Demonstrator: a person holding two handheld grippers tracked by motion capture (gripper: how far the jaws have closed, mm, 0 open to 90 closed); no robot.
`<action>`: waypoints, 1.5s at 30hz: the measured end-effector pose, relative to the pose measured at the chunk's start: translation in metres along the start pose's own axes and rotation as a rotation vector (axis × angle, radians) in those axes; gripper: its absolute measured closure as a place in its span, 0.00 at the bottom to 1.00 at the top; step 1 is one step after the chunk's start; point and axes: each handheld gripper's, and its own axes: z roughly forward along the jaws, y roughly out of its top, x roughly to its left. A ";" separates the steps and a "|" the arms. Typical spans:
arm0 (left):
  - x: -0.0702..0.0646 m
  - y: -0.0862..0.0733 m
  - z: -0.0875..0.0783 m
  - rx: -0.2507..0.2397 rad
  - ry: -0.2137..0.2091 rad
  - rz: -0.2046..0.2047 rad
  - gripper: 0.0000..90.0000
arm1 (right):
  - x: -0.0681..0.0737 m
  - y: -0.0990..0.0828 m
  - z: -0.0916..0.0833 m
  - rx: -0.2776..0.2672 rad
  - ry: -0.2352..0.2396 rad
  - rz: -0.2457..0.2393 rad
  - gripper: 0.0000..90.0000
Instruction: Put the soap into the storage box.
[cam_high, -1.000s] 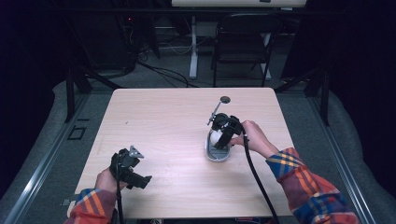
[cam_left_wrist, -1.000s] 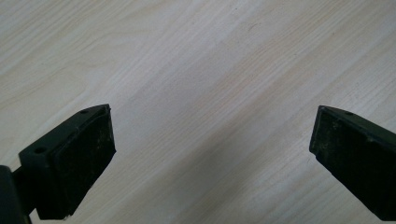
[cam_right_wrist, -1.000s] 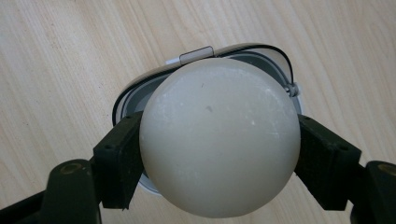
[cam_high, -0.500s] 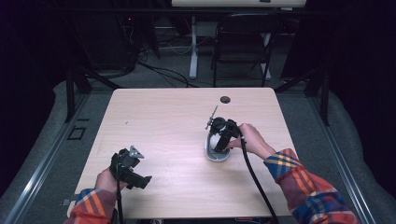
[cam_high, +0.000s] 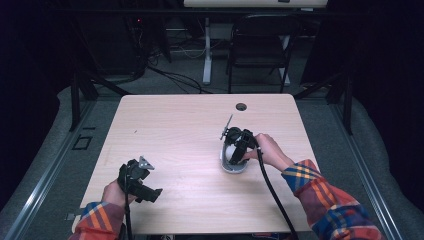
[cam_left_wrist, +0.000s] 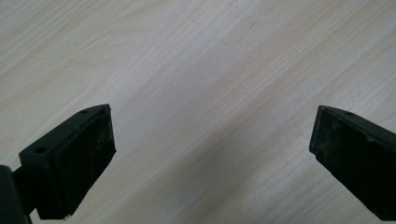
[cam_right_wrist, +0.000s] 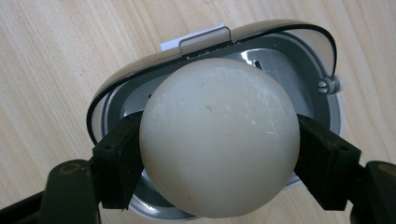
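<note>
Right gripper jaws still pinch white ball; left gripper jaws stay spread.

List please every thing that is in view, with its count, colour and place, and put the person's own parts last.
table: one, light wood, centre of the high view
round hole: one, dark, far edge of the table
case: one, grey, open, right half of the table
ball: one, cream white, over the open case, between the right gripper's jaws
chair: one, black, behind the table
sleeves: two, plaid, bottom of the high view
left gripper: one, black, open over bare wood
right gripper: one, black, shut on the ball
</note>
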 end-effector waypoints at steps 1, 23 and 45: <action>0.000 0.000 0.000 0.002 0.001 0.004 0.00 | 0.000 0.000 0.001 -0.003 0.001 0.000 0.27; -0.002 0.004 0.001 -0.001 0.003 0.019 0.00 | 0.001 -0.006 -0.006 -0.034 -0.012 0.012 0.27; -0.002 0.007 0.003 0.003 -0.005 0.033 0.00 | 0.006 -0.020 -0.034 -0.110 -0.039 0.028 0.20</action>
